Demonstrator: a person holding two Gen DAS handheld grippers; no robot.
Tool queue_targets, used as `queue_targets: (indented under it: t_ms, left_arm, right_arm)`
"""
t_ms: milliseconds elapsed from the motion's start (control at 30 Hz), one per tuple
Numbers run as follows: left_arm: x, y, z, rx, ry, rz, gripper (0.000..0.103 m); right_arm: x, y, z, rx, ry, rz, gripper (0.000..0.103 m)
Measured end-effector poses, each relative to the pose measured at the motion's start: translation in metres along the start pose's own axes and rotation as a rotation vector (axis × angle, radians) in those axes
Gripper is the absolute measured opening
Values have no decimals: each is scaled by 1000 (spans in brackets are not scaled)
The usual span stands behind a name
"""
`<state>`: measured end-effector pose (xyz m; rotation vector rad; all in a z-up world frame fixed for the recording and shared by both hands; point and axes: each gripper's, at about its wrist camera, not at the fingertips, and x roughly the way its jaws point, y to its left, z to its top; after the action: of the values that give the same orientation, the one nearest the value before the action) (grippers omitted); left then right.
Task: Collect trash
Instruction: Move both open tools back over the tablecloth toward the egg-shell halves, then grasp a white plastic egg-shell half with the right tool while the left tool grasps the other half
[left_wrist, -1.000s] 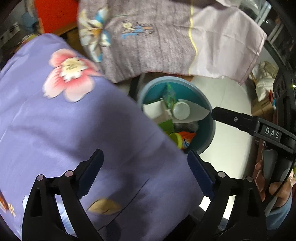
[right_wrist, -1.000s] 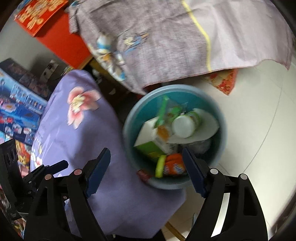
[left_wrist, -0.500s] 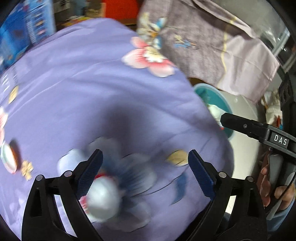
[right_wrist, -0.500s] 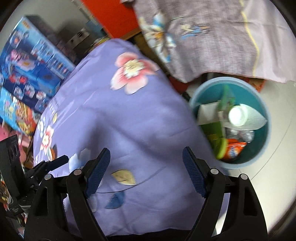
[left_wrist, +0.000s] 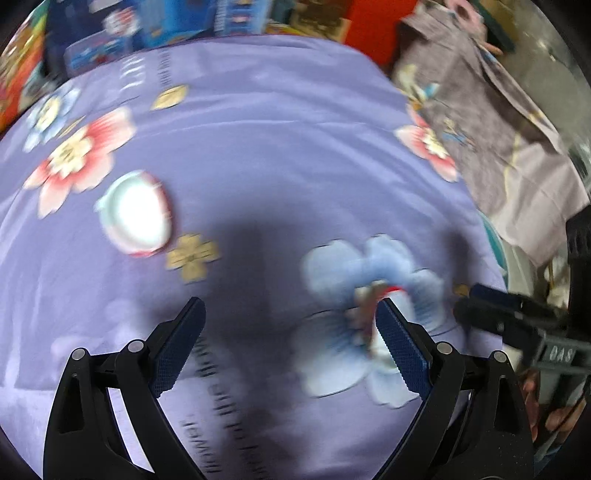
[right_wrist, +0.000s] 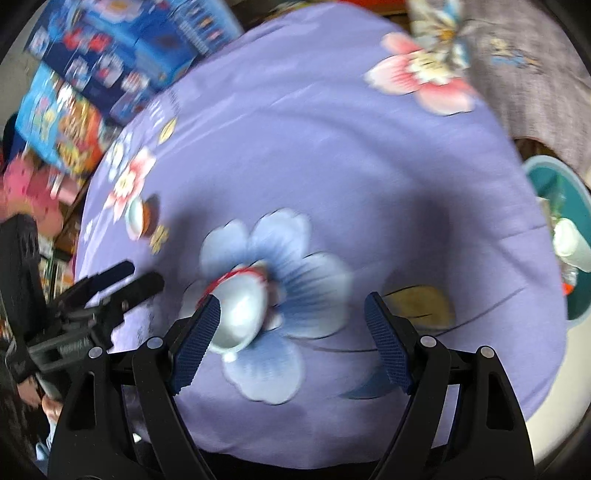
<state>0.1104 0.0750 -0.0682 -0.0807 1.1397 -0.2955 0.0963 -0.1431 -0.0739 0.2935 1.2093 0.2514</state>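
While a white cup with red trim (right_wrist: 240, 310) lies on the purple floral cloth (right_wrist: 332, 147) just beside my right gripper's (right_wrist: 291, 325) left finger, both jaw pairs stand apart, empty; left gripper (left_wrist: 291, 343). Second cup (left_wrist: 136, 214) sits ahead-left; teal bin (right_wrist: 576, 258) far right.

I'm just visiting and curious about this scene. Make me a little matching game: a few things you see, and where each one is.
Things:
1. teal bin
2. white cup
3. second white cup
4. toy boxes

Places:
a. on the blue printed flower
b. beyond the cloth's far edge
c. beside the pink printed flower
d. on the floor at the cloth's right edge

Pairs: 1-d, 2-a, 3-c, 4-b
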Motion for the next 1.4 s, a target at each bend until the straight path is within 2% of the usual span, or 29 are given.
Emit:
queue_targets:
  t_ms: [400, 500, 567, 800, 1067, 1167, 1200, 1233, 1300, 1400]
  left_arm:
    - [-2, 61, -14, -105, 6, 30, 93]
    - [-1, 71, -13, -122, 6, 31, 93]
    - [0, 79, -11, -143, 3, 35, 93]
    - [10, 98, 12, -204, -9, 63, 93]
    - [30, 103, 49, -259, -17, 133, 93]
    - [36, 98, 55, -237, -21, 164, 93]
    - [37, 96, 56, -230, -24, 169, 89]
    - [37, 94, 58, -218, -31, 185, 74]
    - [37, 89, 60, -195, -39, 225, 59]
    - [35, 84, 61, -181, -45, 220, 59]
  right_arm:
    - [45, 48, -8, -68, 76, -8, 77]
    - [49, 49, -8, -87, 70, -38, 57]
    - [47, 49, -4, -95, 57, -45, 57]
    - [36, 41, 19, -85, -8, -78, 57]
    - [37, 28, 33, -68, -11, -73, 57]
    - [38, 23, 35, -61, -11, -71, 57]
    - [38, 20, 37, -57, -11, -67, 57]
    - [38, 18, 37, -55, -12, -65, 57]
    - [36, 14, 38, -51, -18, -59, 57]
    - [29, 7, 40, -41, -39, -45, 57]
